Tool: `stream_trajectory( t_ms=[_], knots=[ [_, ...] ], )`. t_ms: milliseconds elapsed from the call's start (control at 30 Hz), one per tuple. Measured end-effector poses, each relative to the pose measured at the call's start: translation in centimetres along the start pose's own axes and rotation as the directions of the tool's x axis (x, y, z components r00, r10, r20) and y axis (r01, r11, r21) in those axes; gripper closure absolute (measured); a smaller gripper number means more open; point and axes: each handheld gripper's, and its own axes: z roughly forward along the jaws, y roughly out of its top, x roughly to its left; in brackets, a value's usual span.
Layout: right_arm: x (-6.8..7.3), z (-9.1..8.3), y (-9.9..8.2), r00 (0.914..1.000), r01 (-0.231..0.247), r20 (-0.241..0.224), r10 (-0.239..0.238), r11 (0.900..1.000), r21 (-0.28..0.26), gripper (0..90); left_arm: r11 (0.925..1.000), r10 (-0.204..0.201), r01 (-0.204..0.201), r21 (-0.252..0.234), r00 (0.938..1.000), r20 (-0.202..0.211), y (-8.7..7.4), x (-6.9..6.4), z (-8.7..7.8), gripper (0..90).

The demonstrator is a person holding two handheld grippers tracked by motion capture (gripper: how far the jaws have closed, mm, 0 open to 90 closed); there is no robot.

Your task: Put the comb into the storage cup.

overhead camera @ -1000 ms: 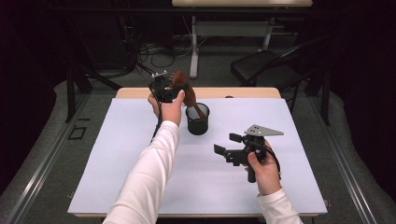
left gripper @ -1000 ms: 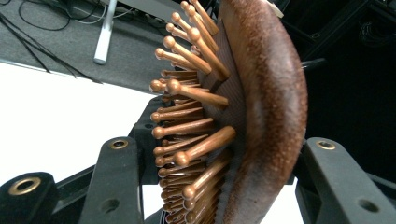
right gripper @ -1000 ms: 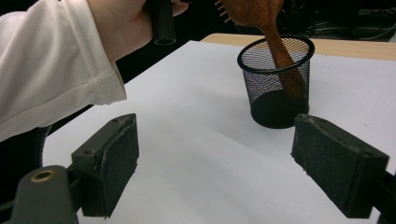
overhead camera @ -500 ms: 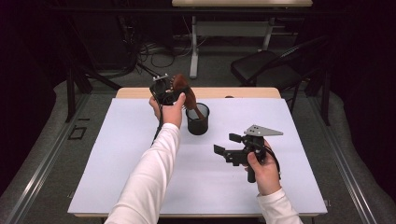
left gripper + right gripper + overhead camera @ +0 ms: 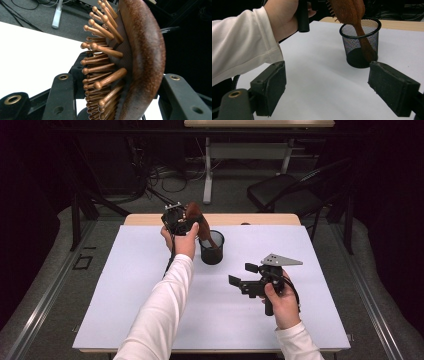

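A brown wooden hairbrush (image 5: 194, 214) with peg bristles (image 5: 105, 62) is held by its head in my left gripper (image 5: 181, 222), whose jaws are shut on it from both sides (image 5: 120, 97). The brush leans down to the right, and its handle (image 5: 364, 42) reaches inside a black mesh cup (image 5: 212, 251) standing on the white table sheet (image 5: 125, 285). My right gripper (image 5: 242, 274) hovers over the sheet nearer the front right, open and empty (image 5: 327, 90), its jaws pointing at the mesh cup (image 5: 362, 47).
A strip of bare wooden tabletop (image 5: 260, 219) shows behind the white sheet. Beyond the table stand a dark chair (image 5: 285, 195) and a desk leg (image 5: 207, 175) with cables on the floor. The white-sleeved left forearm (image 5: 160, 305) crosses the sheet's middle.
The left hand with the brush has edged slightly toward the cup. The right gripper has stayed where it was.
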Motion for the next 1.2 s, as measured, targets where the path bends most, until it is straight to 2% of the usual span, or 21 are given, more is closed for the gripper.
stream_trajectory(
  t_ms=[533,1033,1200],
  knots=[
    [0.1,0.1,0.0,1.0000,0.003,0.001,-0.003,1.0000,0.004,14.6,0.9997,-0.023,0.023,-0.008,0.9997,0.010,-0.2,0.7,-0.2,49.5],
    [0.1,0.1,0.0,1.0000,0.004,-0.002,-0.004,1.0000,0.008,14.6,0.9996,-0.026,0.026,-0.010,0.9996,0.011,-0.3,1.0,-0.2,48.8],
    [0.1,0.1,-0.1,1.0000,0.003,0.000,-0.003,1.0000,0.005,14.6,0.9988,-0.046,0.047,-0.014,0.9988,0.016,-0.3,1.3,-0.3,48.4]
  ],
)
